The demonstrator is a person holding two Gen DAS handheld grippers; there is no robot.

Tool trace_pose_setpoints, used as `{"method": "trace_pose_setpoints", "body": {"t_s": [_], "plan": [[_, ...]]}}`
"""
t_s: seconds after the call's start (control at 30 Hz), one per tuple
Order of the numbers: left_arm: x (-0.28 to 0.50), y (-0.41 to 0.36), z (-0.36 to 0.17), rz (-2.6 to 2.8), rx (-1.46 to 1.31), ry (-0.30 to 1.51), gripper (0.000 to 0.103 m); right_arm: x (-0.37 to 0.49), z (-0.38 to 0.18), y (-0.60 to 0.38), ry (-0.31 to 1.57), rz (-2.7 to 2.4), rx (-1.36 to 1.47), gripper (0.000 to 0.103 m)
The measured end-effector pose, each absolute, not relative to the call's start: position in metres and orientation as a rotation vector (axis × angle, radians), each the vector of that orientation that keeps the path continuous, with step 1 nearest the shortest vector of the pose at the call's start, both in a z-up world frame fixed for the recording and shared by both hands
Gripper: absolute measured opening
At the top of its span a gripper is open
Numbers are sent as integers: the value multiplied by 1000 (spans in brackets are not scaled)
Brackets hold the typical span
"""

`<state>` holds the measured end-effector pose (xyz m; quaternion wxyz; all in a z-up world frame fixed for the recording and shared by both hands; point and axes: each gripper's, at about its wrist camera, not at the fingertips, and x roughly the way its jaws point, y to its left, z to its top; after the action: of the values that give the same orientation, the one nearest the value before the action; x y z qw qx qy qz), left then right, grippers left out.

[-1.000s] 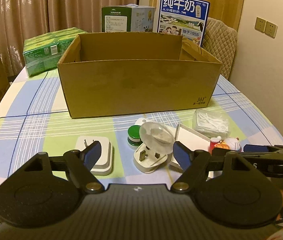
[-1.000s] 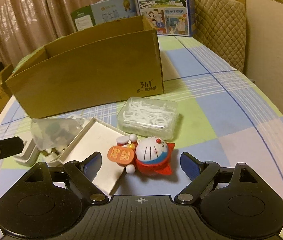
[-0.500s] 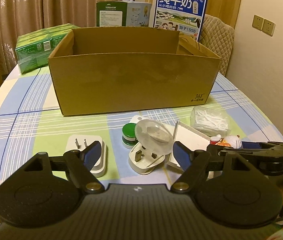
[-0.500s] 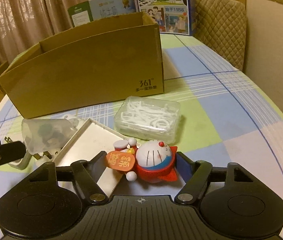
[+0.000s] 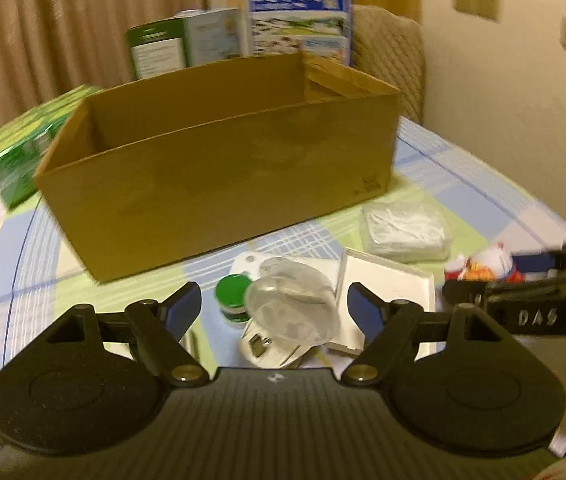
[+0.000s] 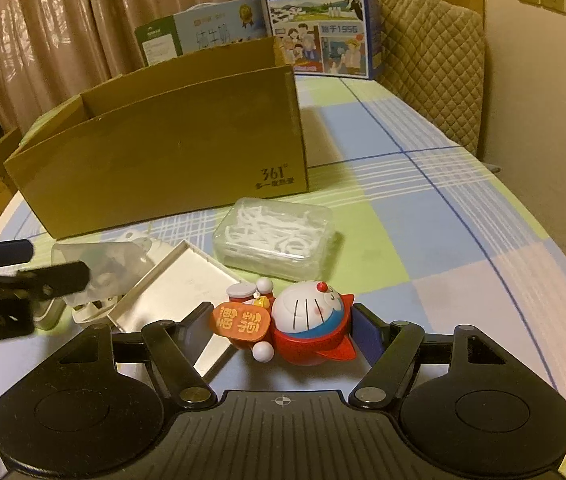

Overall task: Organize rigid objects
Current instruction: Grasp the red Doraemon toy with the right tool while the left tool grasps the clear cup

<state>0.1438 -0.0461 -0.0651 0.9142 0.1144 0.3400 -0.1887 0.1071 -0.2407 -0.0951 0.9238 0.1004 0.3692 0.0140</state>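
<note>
Checked worktop (image 6: 463,208): toy (image 6: 303,328) clamped by right gripper (image 6: 283,330) fingers just closed; left gripper (image 5: 273,310) fingers wide over plug (image 5: 267,350).

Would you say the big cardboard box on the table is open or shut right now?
Open. The cardboard box has no top over it; both wrist views look past its rim to the inner walls. Its contents are out of sight.

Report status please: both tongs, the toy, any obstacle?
Right tongs closed on cat toy. Left tongs open over clear cup, nothing held. Cardboard box open, path unobstructed.
</note>
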Motion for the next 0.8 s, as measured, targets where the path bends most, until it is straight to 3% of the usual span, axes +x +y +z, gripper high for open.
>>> {"method": "trace_pose_setpoints", "body": {"t_s": [0.13,0.47,0.8], "plan": [[146,-61,-73,-449,358,692,73,105,-94,-243,756,26,211,70],[154,-64,-80,-518,477,703,52,107,-92,-246,753,27,216,70],[148,-57,-67,-515,377,725,50,105,-82,-244,730,38,210,70]]}}
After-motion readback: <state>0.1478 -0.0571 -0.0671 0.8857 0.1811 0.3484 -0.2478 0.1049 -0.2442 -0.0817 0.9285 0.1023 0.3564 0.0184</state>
